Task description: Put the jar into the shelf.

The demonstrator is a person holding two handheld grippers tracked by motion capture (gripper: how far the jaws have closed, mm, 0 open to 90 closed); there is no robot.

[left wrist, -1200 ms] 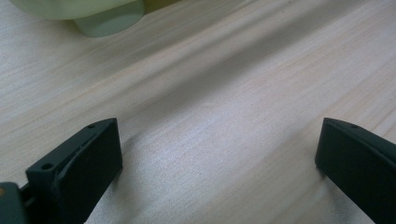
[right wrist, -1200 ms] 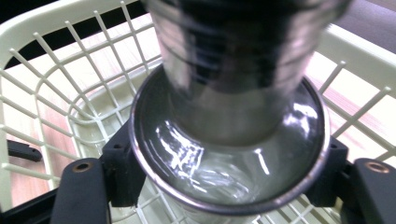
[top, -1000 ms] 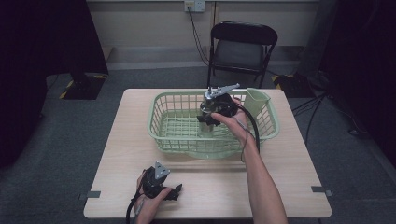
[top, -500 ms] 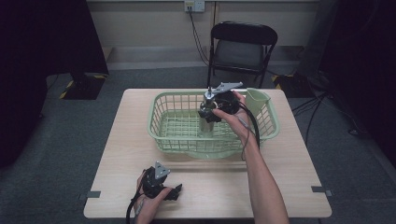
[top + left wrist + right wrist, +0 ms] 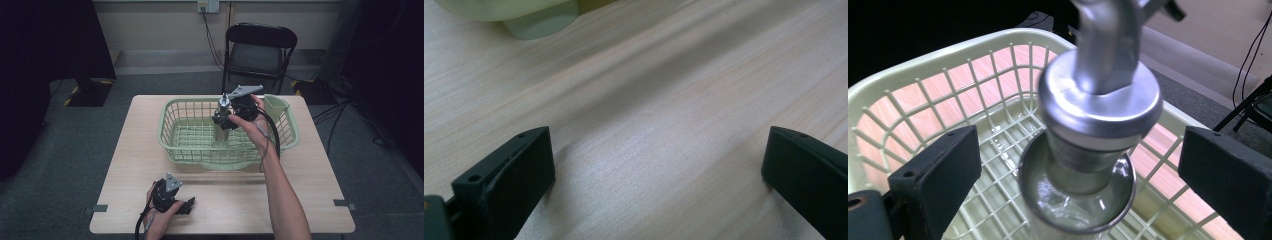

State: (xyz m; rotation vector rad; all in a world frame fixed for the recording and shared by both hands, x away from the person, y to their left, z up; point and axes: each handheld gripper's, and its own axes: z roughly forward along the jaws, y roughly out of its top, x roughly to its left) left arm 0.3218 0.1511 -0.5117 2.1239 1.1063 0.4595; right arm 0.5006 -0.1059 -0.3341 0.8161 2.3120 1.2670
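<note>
Glass dispenser (image 5: 1083, 165) between wide jaws, untouched

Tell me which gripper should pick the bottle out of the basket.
Right. The right gripper hangs open right over the bottle standing in the basket. The left gripper rests on the table, open, near the front edge.

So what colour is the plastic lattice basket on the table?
Pale green plastic lattice basket, clearest in the high view.

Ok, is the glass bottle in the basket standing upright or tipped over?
Upright. The glass bottle stands on the floor of the basket, its metal pourer cap pointing up between the right gripper jaws, which stand open and clear of it.
</note>
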